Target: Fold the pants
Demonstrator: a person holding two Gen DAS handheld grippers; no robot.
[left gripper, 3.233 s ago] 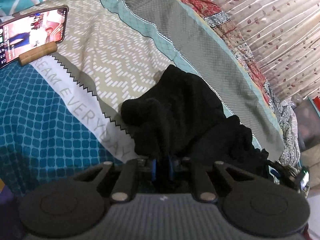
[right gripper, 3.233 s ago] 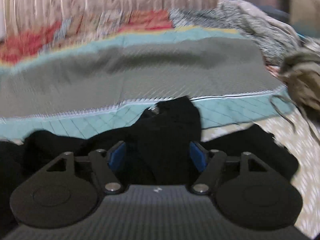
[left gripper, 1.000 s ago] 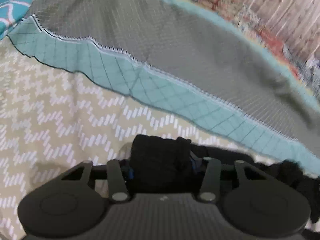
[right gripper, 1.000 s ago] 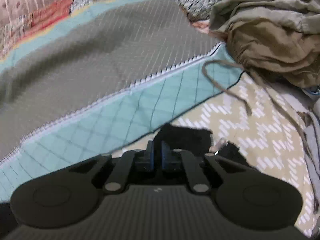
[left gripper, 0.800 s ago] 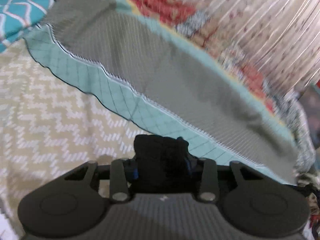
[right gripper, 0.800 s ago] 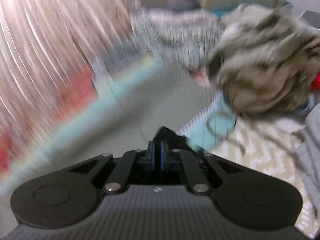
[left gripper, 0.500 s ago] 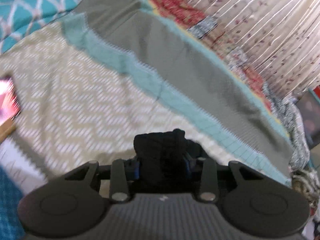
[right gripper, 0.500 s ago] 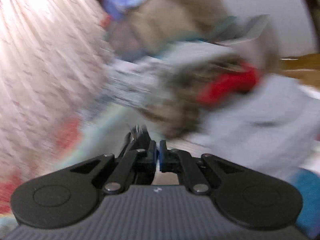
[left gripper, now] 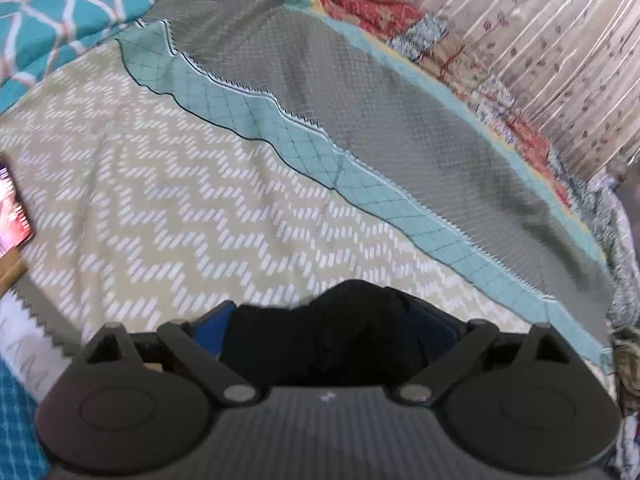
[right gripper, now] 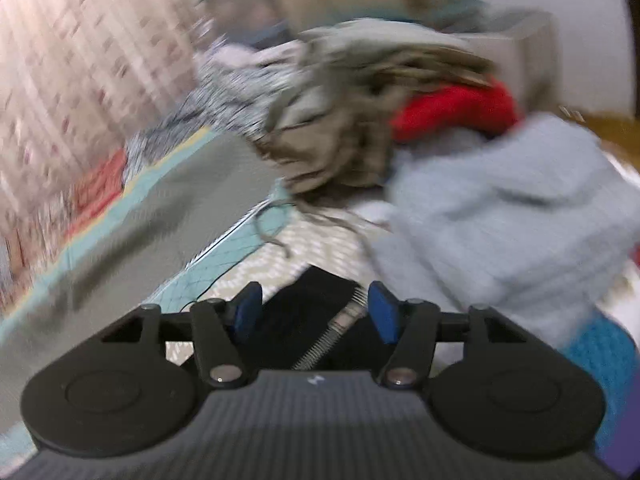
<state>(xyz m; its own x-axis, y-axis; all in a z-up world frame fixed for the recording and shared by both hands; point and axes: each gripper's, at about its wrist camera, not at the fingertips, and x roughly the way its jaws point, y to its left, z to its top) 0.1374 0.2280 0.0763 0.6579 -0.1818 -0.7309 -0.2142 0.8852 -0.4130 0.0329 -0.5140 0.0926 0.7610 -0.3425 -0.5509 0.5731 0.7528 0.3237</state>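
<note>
Pants [left gripper: 332, 332], black and bunched, lie low on the bed between the spread jaws of the left tool [left gripper: 326, 324], the dark cloth filling the gap and hiding whether the blue pads [left gripper: 210, 326] touch it; how their long axis runs cannot be told from this heap. Ahead of that tool the beige zigzag bedcover [left gripper: 180, 200] stretches wide and bare toward a teal band [left gripper: 320, 152] and a grey quilted strip [left gripper: 400, 112], with a curtain [left gripper: 540, 40] closing the far side. A lit phone [left gripper: 14, 216] shows at the left edge; its screen is too cut off to read. In the right wrist view, blurred, the right tool [right gripper: 314, 312] also stands spread over black cloth, a metal spring [right gripper: 332, 340] showing between its fingers. Close ahead and to its right a clothes pile [right gripper: 360, 120] with a red garment [right gripper: 456, 108] and a pale blue garment [right gripper: 500, 216] crowds the room.
</note>
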